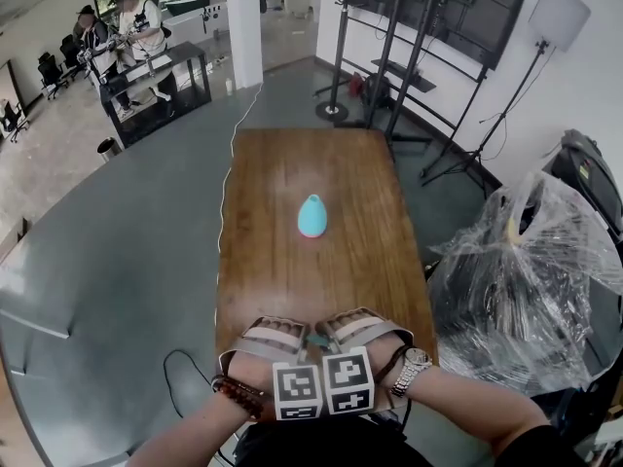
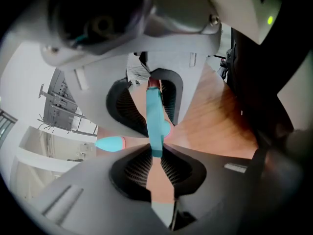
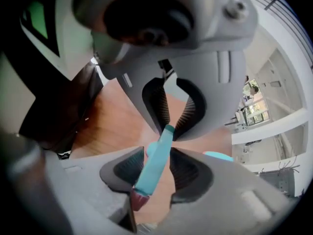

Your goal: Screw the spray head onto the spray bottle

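Head view: the left gripper (image 1: 304, 338) and the right gripper (image 1: 329, 335) meet tip to tip just over the near edge of the wooden table (image 1: 292, 280), with the small teal spray head (image 1: 317, 340) between them. The teal bottle (image 1: 311, 216) sits alone mid-table, well apart from both, with bare wood all round it as far as the far edge. Grey floor lies open off the left edge. A plastic-wrapped heap (image 1: 526, 280) sits near the right edge, and stand legs (image 1: 389, 115) crowd the far end.

Left gripper view: its jaws are clenched on the teal tip of the spray head, which runs away into the other gripper. The bottle shows beyond, to the left.

Right gripper view: the spray head's reddish end lies deep between these jaws. They stand apart round it, with a sliver of gap on one side.
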Action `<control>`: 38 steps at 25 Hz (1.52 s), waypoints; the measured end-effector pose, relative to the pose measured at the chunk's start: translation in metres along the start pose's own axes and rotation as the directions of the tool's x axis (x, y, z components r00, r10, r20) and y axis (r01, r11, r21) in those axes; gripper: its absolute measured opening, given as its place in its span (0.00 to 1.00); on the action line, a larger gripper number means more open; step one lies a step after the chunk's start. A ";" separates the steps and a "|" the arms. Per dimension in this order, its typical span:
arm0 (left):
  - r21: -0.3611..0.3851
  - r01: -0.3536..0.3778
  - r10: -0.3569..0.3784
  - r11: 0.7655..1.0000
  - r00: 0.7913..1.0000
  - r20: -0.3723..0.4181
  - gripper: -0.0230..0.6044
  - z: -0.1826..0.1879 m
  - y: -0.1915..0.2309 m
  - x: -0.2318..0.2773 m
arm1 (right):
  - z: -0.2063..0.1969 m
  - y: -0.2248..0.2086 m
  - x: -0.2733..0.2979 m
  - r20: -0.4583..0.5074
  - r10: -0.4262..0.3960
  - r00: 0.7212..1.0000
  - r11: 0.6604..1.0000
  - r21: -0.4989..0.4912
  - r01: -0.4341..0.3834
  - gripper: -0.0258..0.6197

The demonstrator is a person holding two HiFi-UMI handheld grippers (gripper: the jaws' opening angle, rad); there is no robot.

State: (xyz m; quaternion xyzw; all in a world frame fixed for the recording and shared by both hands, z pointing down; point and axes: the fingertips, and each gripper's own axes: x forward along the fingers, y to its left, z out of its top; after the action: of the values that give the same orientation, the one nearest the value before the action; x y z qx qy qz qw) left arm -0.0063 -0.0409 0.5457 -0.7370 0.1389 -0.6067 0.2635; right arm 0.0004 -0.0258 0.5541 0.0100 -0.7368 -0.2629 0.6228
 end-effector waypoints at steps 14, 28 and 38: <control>-0.077 -0.032 0.038 0.997 0.996 0.083 0.20 0.006 0.017 -0.009 | -0.008 -0.009 -0.012 0.094 -0.038 0.995 0.990 0.136 0.025 0.23; -0.596 0.007 0.192 0.803 0.944 0.269 0.43 -0.008 0.096 0.037 | -0.058 -0.028 -0.044 0.160 -0.118 0.980 0.899 0.436 0.037 0.23; -0.929 0.049 0.407 0.366 0.890 0.207 0.75 -0.057 0.194 0.119 | -0.106 -0.024 -0.061 0.175 -0.115 0.978 0.810 0.586 -0.009 0.23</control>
State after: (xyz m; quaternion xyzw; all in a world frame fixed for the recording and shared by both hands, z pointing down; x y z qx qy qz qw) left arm -0.0119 -0.2756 0.5425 -0.8450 0.4738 -0.2272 -0.0992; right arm 0.1049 -0.0654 0.4985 0.1944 -0.8406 -0.0412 0.5039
